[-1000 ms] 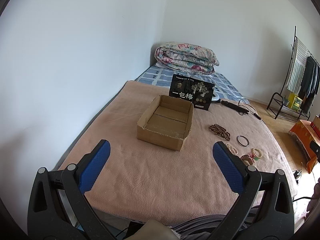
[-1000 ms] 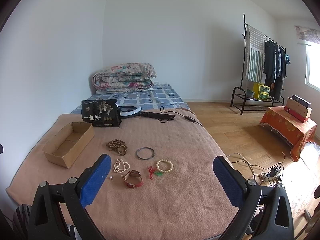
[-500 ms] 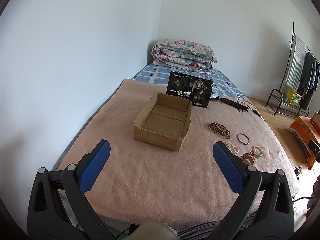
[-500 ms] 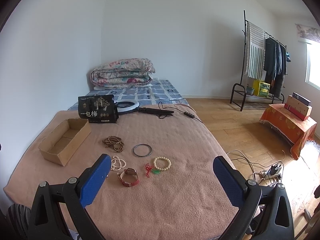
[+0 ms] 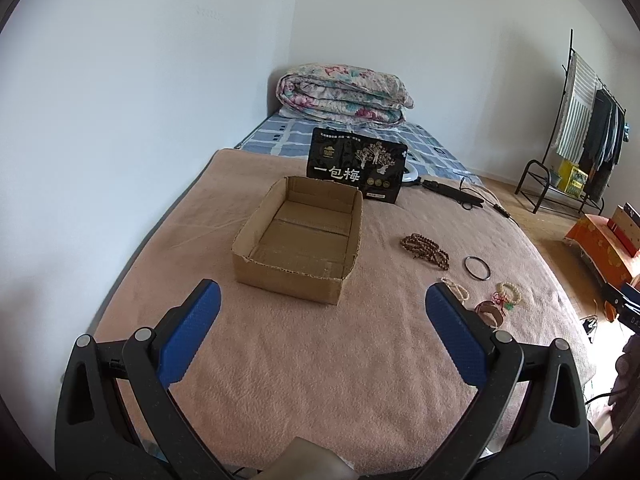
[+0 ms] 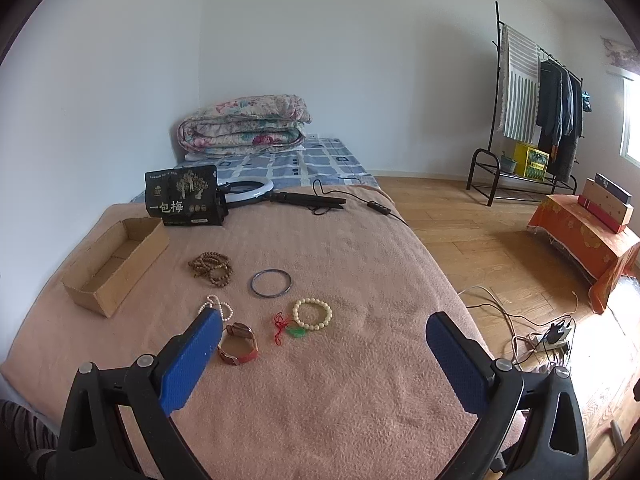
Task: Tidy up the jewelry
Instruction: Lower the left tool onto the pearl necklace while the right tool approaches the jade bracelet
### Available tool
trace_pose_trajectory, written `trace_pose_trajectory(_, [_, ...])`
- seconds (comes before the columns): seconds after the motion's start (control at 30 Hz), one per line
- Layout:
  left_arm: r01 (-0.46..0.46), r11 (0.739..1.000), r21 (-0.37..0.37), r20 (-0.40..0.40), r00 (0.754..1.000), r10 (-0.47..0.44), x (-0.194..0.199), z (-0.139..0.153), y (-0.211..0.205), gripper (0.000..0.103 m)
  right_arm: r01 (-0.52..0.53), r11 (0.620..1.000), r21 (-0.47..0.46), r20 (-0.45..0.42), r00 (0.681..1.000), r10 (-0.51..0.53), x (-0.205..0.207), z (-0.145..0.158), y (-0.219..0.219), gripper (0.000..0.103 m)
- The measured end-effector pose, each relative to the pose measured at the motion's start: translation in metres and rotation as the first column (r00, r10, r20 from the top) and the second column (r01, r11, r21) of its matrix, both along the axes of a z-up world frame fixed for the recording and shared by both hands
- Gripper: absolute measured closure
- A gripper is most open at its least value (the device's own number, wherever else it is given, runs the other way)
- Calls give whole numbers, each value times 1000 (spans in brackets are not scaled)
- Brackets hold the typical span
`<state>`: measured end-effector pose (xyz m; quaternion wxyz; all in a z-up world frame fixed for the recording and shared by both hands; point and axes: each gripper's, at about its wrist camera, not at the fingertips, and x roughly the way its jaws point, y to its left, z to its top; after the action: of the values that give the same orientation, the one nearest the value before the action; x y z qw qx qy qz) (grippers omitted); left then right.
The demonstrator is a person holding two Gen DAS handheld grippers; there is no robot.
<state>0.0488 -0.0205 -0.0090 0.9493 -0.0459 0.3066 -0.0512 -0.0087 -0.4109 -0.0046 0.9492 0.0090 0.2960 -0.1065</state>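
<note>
A: Left wrist view: the left gripper [image 5: 320, 306] is seen spread wide, nothing held between its blue pads [image 5: 192, 330]. Ahead, the cardboard box [image 5: 298, 240] is set on the pink blanket [image 5: 320, 360], its floor bare.

B: And the jewelry there?

A: Pushed to the right. The brown bead strand [image 5: 425, 245] and dark bangle [image 5: 477, 268] are made out clearly; the pearl string [image 5: 456, 289] is partly covered by the right pad, and the watch [image 5: 489, 310] is only a blur beside it. A black pouch [image 5: 358, 170] is stood just behind the box.

B: Right wrist view?

A: The right gripper [image 6: 324, 338] is likewise held wide apart and empty. The jewelry is laid out between and beyond the pads: brown beads [image 6: 212, 267], bangle [image 6: 271, 283], cream bead bracelet [image 6: 312, 314], red cord with green pendant [image 6: 288, 328], watch [image 6: 237, 343]. The pearl string [image 6: 218, 307] is half hidden by the left pad [image 6: 188, 360]. The box [image 6: 116, 264] is seen well left of them; its inside is mostly blocked by its wall.
</note>
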Motion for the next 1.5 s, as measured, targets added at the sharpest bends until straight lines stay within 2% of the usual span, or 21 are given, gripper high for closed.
trace_pose_trajectory(0.2, [108,994,24,-27,994,-107,30,-14,-27,0,-25,999,40,-38,999,27,18,-22,-16,0])
trace_pose_trajectory(0.4, [183,983,17,-58,982,-182,59,-28,-53,0,-13,997,70,-90,996,19,38,-44,-34,1])
trace_pose_trajectory(0.63, [279,959,40,-65,959,-276,83,-40,-91,3,-8,996,88,-147,989,21,59,-62,-54,4])
trace_pose_trajectory(0.7, [312,949,48,-72,949,-308,89,-44,-103,4,-6,994,107,-160,987,23,66,-67,-62,5])
trace_pose_trajectory(0.83, [370,927,66,-105,926,-362,104,-57,-128,13,-2,991,135,-192,981,28,84,-80,-73,10])
trace_pose_trajectory(1.03, [439,896,62,-149,892,-427,125,-78,-156,21,2,986,164,-234,971,37,105,-100,-83,14])
trace_pose_trajectory(1.17, [476,878,38,-190,867,-462,142,-94,-172,23,-3,982,188,-255,966,52,118,-111,-89,17])
trace_pose_trajectory(1.3, [499,867,-5,-244,840,-485,158,-112,-186,33,-16,977,215,-274,959,76,130,-119,-92,21])
trace_pose_trajectory(1.5, [510,859,-46,-301,813,-499,175,-136,-204,40,-38,973,227,-298,949,106,147,-129,-91,27])
